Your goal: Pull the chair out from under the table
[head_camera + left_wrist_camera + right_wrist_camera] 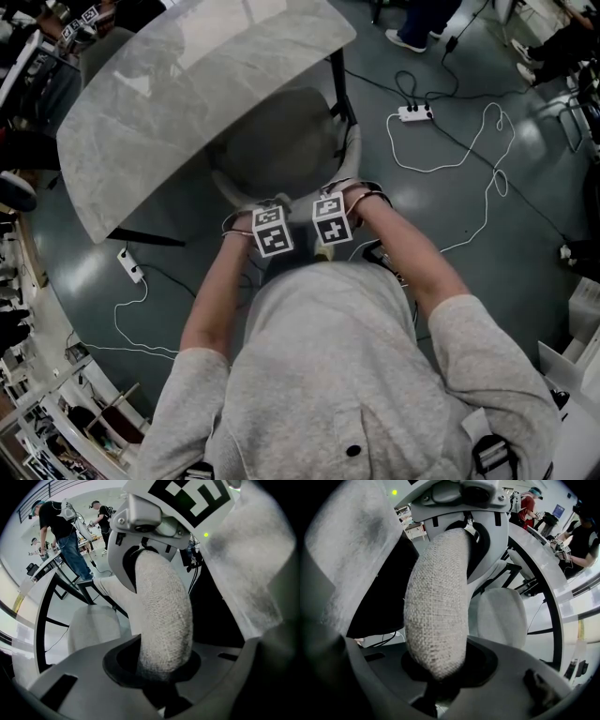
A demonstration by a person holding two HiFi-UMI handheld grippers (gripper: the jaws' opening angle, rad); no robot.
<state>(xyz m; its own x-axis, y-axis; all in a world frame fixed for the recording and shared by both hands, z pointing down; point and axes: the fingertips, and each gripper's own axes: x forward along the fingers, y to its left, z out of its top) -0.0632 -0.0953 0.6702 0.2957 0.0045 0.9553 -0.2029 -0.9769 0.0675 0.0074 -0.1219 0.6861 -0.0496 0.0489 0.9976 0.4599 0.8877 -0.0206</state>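
Both grippers are closed on the same thing, the padded top of the chair's backrest. In its own view the left gripper has the woven backrest rim filling the space between its jaws. The right gripper shows the same, with no gap beside the cloth on either one.

The seat lies beyond and below the jaws. Its far part reaches under the edge of the table, which stands further out in front of both grippers.

I judge the rim to be soft padding over a stiff core. The pads can sink in a little, and the rough cloth should not slip. The chair looks solid and fairly heavy, so a slow, even pull toward the person seems right. No view shows the legs, so I cannot tell if it will roll or drag. The hold is at the middle of the rim with the two grippers just beside each other, which should keep the chair from swinging to one side.

The head view shows what the gripper views do not: how much of the seat is clear of the table top, and the cables on the floor well off to the right of the right gripper. There the marker cubes cover the jaws. Only the gripper views show the grip itself — and each one shows the other gripper just ahead along the rim, with people far behind.
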